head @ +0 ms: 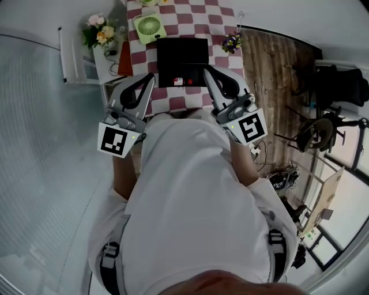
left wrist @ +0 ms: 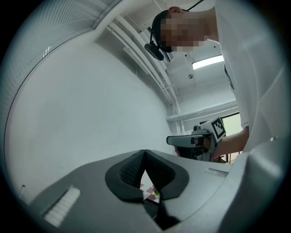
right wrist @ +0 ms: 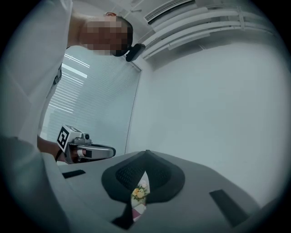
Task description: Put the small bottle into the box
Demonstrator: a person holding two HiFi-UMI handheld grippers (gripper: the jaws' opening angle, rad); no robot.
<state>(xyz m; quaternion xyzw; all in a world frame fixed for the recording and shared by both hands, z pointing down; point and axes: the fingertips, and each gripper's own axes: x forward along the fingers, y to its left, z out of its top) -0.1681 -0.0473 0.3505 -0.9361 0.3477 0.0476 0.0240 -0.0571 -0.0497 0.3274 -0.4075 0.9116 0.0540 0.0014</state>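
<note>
A black box (head: 181, 55) stands on the red-and-white checked table (head: 193, 17) in front of me. Small red and white items (head: 183, 81) sit at its near edge; they are too small to tell whether one is the bottle. My left gripper (head: 151, 76) is held up at the box's near left corner, and its jaws (left wrist: 144, 151) are shut with nothing between them. My right gripper (head: 206, 70) is at the near right corner, also shut and empty (right wrist: 146, 152). Both gripper views look up at the wall and ceiling, and each shows the other gripper.
A green fan (head: 150, 27) lies beyond the box. A bouquet (head: 99, 30) stands at the table's left and a small flower pot (head: 232, 42) at its right. Dark chairs (head: 340, 80) stand on the wooden floor to the right.
</note>
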